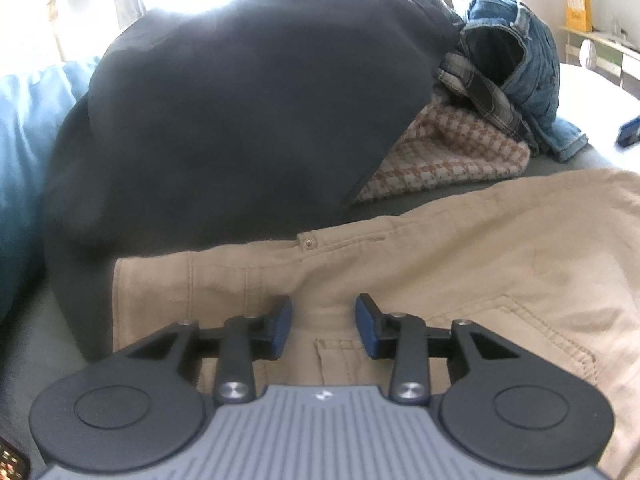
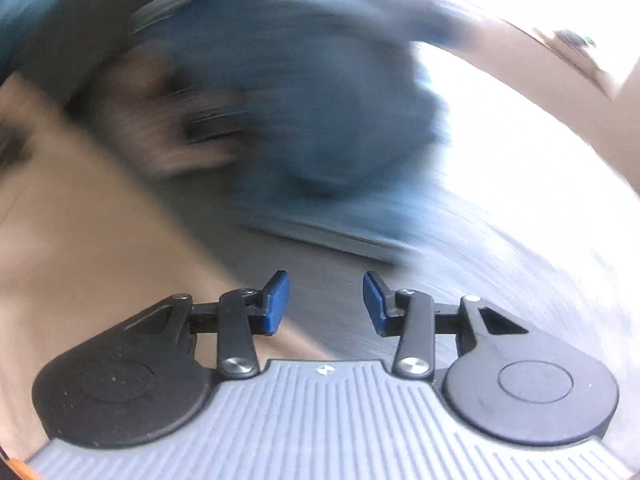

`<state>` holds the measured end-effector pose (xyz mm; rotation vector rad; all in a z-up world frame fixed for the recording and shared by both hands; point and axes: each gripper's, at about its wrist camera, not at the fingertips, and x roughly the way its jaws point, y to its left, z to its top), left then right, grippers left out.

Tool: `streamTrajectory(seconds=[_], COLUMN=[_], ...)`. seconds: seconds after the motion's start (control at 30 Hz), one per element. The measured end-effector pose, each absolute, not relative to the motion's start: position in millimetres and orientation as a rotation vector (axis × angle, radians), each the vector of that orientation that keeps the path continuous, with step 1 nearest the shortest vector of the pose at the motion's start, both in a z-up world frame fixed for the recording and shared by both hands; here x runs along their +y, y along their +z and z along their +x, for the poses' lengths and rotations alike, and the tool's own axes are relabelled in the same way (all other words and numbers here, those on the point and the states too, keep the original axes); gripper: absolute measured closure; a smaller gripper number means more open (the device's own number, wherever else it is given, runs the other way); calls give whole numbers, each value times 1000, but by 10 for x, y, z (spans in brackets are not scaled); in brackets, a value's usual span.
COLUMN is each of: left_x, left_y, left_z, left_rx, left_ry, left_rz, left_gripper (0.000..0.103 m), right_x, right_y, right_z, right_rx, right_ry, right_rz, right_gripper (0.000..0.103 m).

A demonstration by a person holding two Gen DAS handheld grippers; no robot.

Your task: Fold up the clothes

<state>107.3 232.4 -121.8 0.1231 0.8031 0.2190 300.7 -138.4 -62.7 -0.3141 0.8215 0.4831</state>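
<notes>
Left gripper (image 1: 323, 326): jaws spread, nothing pinched, poised over the waistband of tan trousers (image 1: 440, 264) laid flat on the bed (image 1: 460, 184). Right gripper (image 2: 326, 304): jaws spread, empty, above grey bedding beside the trousers' edge; view blurred. Behind the trousers: dark garment (image 1: 240, 120), checked cloth (image 1: 448, 160), jeans (image 1: 528, 68), heaped

Beige cotton-twill trousers (image 1: 420, 264), matt and finely ribbed, with a small metal rivet (image 1: 309, 243), lie under the left claw (image 1: 323, 326). Beyond it: a smooth dark cloth garment (image 1: 240, 120), a nubby houndstooth knit (image 1: 440, 152) and coarse blue denim (image 1: 528, 64). The claw's matt black plastic arms carry blue rubbery pads (image 1: 280, 330).
</notes>
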Motion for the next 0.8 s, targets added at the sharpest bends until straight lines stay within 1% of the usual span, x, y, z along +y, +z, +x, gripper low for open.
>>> streamTrajectory(seconds=[0.03, 0.13, 0.23, 0.3, 0.4, 0.57, 0.63, 0.8], left_x=[2312, 2244, 2082, 1905, 1498, 837, 735, 676], left_y=[-1181, -1023, -796, -671, -638, -983, -1151, -1236], left_z=[1081, 1070, 1043, 1098, 1303, 1601, 1660, 1670], left_rx=[817, 849, 832, 820, 848, 895, 910, 859], left_ry=[219, 231, 224, 181, 71, -78, -78, -50], left_rz=[141, 223, 305, 333, 354, 366, 355, 355], left_gripper=[63, 63, 63, 62, 62, 62, 66, 66], right_x=[-1638, -2355, -2843, -3002, -3041, -2772, -2643, -2439], right_y=[-537, -243, -114, -180, -385, -632, -695, -875], right_z=[3003, 2865, 2501, 2276, 2160, 2273, 2343, 2509], right_rx=[810, 758, 711, 702, 735, 737, 743, 829], right_ry=[439, 320, 283, 314, 377, 520, 573, 653], right_rz=[-259, -163, -204, -254, -338, -463, -522, -647], right_gripper=[64, 63, 62, 62, 62, 62, 62, 64])
